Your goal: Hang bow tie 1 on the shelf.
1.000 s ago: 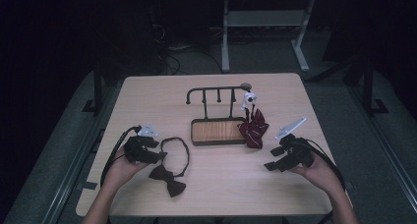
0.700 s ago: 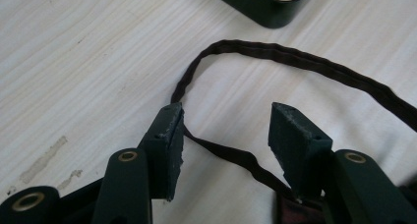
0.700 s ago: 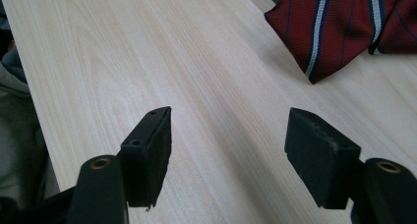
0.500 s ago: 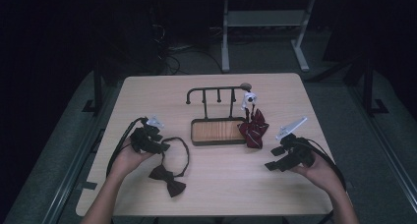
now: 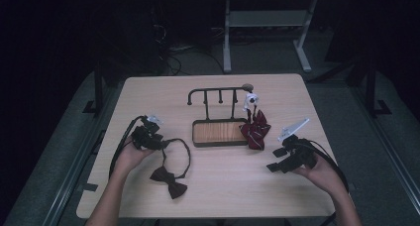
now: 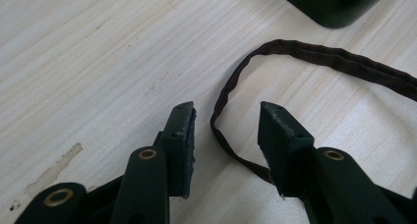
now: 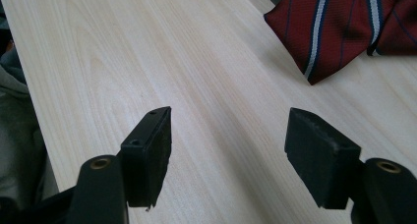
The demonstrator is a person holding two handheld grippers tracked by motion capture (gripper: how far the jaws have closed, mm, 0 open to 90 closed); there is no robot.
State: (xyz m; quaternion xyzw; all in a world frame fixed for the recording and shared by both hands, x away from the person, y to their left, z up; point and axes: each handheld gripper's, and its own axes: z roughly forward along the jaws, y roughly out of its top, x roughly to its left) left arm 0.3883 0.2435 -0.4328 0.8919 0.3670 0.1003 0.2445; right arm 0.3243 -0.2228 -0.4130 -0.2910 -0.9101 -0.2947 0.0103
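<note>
A dark brown bow tie (image 5: pixel 168 182) lies on the table's front left, its thin strap (image 5: pixel 187 154) looped behind it. My left gripper (image 5: pixel 161 142) is low at the loop's left end. In the left gripper view the strap (image 6: pixel 223 94) runs between the jaws of the left gripper (image 6: pixel 226 116), which have just been closing; the left pad is clear of it and the strap slips behind the right pad. A red striped bow tie (image 5: pixel 255 129) hangs by its white clasp from the black hook rack (image 5: pixel 218 91). My right gripper (image 5: pixel 275 165) hovers open at the front right, nothing between its jaws (image 7: pixel 228 121).
The rack stands on a black-rimmed tray with a wooden floor (image 5: pixel 218 132) at the table's middle; its corner (image 6: pixel 329 8) lies just past the strap. The red tie (image 7: pixel 324 22) lies ahead of the right gripper. Cables trail from both grippers to the table's front edge.
My left gripper has moved away from me onto the strap's loop and lowered, and its jaws have narrowed around the strap. The right gripper has kept still.
</note>
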